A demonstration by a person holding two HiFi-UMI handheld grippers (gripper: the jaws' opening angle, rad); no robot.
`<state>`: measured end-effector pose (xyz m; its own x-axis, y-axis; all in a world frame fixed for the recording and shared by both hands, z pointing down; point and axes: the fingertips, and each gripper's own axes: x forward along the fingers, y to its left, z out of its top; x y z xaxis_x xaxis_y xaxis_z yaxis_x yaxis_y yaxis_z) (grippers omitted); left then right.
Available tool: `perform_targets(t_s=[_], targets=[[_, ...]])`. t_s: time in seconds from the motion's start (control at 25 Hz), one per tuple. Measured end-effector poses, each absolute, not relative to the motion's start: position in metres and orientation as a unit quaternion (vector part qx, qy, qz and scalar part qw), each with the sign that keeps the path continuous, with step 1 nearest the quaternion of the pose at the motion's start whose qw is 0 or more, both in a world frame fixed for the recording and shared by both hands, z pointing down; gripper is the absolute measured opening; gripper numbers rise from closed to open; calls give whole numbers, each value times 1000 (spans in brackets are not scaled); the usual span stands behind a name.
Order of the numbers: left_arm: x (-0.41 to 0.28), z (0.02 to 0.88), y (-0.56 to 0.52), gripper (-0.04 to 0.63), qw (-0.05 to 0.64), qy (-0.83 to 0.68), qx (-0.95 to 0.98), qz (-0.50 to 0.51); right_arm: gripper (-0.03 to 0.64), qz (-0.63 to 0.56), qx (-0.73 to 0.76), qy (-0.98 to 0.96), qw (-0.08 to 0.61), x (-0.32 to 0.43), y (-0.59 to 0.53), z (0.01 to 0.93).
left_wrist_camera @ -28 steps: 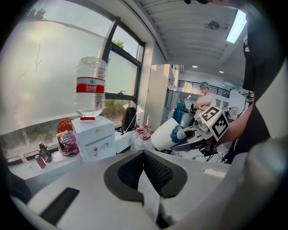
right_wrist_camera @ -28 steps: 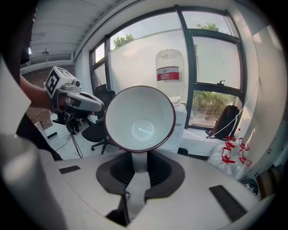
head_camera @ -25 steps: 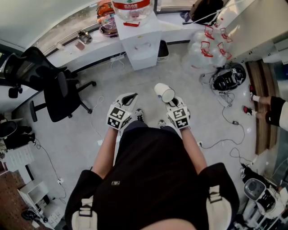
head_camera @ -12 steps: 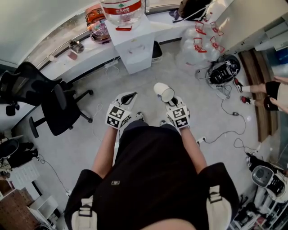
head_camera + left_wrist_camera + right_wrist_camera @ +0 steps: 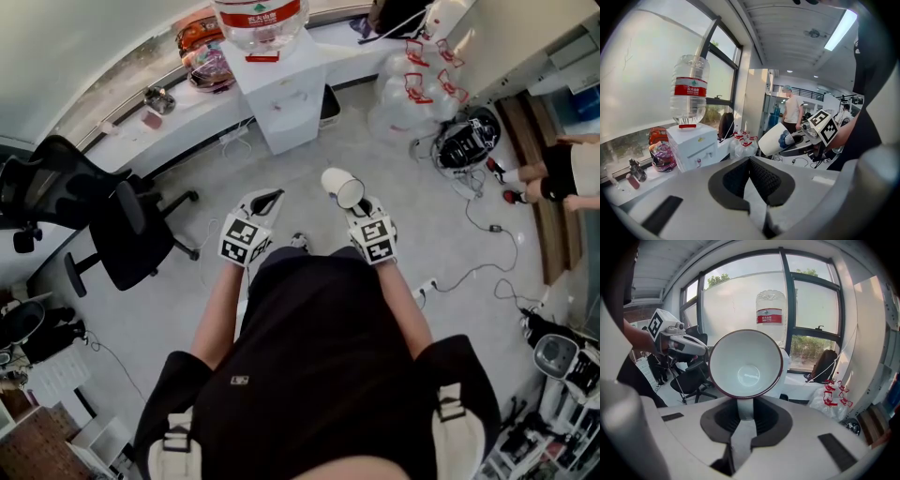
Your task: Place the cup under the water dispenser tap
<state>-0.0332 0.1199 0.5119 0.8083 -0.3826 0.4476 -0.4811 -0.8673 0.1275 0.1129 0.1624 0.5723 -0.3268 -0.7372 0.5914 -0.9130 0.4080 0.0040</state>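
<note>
Your right gripper [image 5: 745,420] is clenched on the cup's handle. The white stem is pinched between the two dark pads. The cup [image 5: 746,364] sits just past the fingertips, tipped on its side, with its dark-rimmed mouth facing back toward the gripper. It is held in the air over the floor [image 5: 309,164], touching nothing else.

Straight ahead of that gripper, well beyond the cup and partly hidden by it, stands the white dispenser [image 5: 286,89]. A clear bottle [image 5: 769,310] with a red label is upended on top. The cup is well apart from the dispenser and nowhere near its taps [image 5: 699,160].

Your left gripper [image 5: 752,180] is just to the left of the right one, about level with it. Its jaws are pressed together with nothing between them. From this gripper the cup is ahead and to the right, and the dispenser is ahead and to the left.

Farther out, a black chair [image 5: 122,220] stands well to the left of the left gripper. Clear bags [image 5: 412,89] with red ties lie ahead and to the right of the right gripper, beside the dispenser. Cables [image 5: 478,253] trail over the floor on the right.
</note>
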Motion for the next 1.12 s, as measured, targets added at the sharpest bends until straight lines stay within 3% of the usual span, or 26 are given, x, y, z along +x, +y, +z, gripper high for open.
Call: perform_targets(t_s=[1.12], targets=[[-82, 521, 94, 0, 136, -251, 938, 196, 35, 157, 478, -813, 293, 60, 133, 581]])
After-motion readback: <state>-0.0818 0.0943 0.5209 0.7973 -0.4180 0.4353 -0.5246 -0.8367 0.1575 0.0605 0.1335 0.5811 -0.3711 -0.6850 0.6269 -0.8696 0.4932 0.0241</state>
